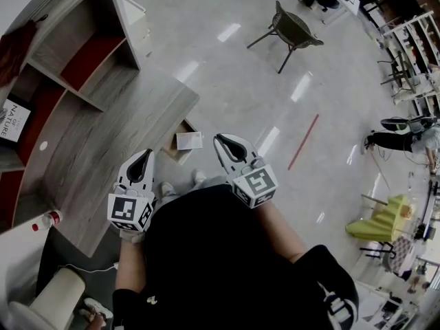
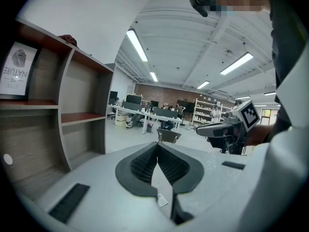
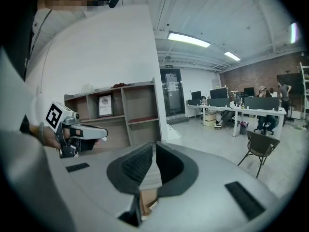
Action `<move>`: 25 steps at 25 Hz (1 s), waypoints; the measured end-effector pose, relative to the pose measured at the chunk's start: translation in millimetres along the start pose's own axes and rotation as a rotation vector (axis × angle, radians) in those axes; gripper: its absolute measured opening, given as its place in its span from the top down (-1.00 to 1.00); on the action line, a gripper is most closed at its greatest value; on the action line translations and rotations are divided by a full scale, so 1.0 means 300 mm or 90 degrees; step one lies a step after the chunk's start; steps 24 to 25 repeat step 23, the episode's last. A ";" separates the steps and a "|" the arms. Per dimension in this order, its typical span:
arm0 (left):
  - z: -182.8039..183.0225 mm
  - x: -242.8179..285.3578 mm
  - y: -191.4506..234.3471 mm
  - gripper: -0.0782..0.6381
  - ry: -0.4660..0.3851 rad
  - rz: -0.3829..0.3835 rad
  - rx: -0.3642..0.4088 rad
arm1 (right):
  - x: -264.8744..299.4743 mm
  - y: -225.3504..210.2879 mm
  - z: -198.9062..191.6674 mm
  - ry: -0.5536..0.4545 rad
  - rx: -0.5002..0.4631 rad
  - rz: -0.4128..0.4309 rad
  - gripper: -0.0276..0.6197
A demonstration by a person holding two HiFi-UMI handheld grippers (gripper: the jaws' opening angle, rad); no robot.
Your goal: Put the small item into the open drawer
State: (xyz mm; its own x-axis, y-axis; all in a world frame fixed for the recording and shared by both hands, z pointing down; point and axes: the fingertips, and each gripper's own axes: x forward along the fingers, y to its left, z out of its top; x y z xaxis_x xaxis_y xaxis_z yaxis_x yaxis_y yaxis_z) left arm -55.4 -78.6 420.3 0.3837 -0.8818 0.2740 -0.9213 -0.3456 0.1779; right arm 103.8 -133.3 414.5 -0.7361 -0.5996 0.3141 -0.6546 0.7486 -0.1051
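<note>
Two white plastic grippers, each carrying a square-marked cube, are held low in front of a person in black. On the left gripper [image 1: 145,152] the ribbed dark pads are pressed together at the tips with nothing between them. The right gripper [image 1: 219,138] is clenched the same way and is empty too. Between the two tips and just beyond them, a shallow brown drawer [image 1: 174,151] stands pulled out from the edge of a grey wood-grain counter [image 1: 117,143]. The small item [image 1: 189,141], a flat white square, lies inside the drawer. A white bottle [image 1: 47,220] with a red cap sits at the counter's near end. Behind the counter, a shelf unit [image 1: 75,53] of the same grey grain has red boards in some bays. Farther out, the glossy pale floor carries a thin red line [image 1: 303,141]. Beyond the line stands a dark, round-backed chair [image 1: 292,29] on splayed legs.
</note>
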 end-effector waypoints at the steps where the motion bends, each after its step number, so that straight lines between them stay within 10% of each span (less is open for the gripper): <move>1: 0.000 -0.002 0.003 0.77 0.000 0.000 0.000 | 0.002 0.001 0.000 0.002 0.000 -0.001 0.82; 25: -0.007 -0.016 0.019 0.77 0.000 -0.004 0.000 | 0.019 0.024 -0.025 0.012 0.004 -0.003 0.82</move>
